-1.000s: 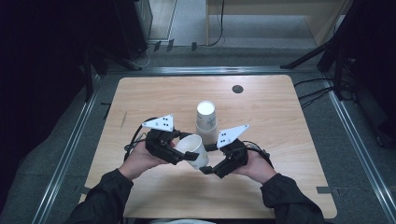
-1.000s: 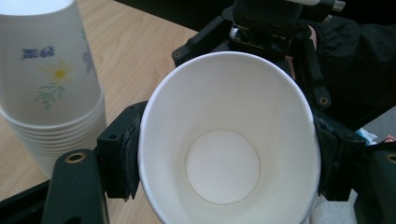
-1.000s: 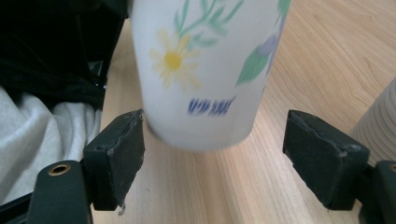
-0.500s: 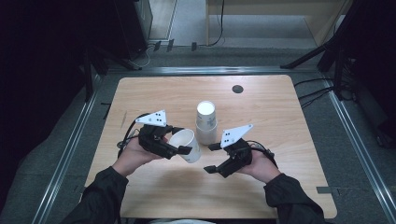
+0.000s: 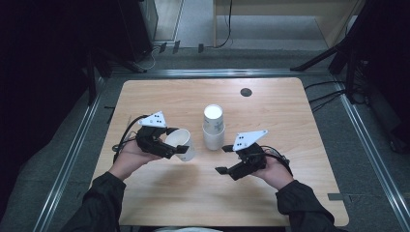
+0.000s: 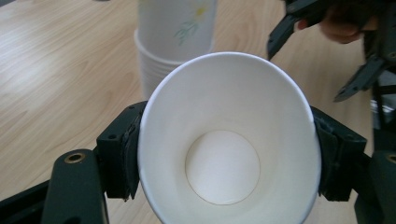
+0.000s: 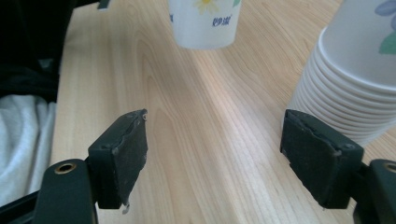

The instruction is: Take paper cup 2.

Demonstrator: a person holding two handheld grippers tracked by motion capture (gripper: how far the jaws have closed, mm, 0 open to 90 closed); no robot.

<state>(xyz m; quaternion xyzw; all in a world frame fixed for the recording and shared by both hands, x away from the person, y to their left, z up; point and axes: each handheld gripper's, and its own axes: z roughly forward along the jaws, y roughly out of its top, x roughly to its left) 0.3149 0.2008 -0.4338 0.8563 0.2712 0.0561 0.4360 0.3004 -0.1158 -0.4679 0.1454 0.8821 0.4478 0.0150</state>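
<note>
The left gripper (image 5: 180, 149) now carries 1 paper cup (image 5: 183, 143) clear of the stack (image 5: 213, 128), clamped; the right gripper (image 5: 223, 159), empty, jaws apart but just narrowing, has let go; separation looks done.

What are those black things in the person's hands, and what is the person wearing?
Each hand holds a black two-jaw gripper: left gripper, right gripper. Each carries a white three-cornered plate with small dark dots on top. The jaws end in flat black pads, worn at the edges. A black cable trails from the left one. The sleeves are black.
</note>
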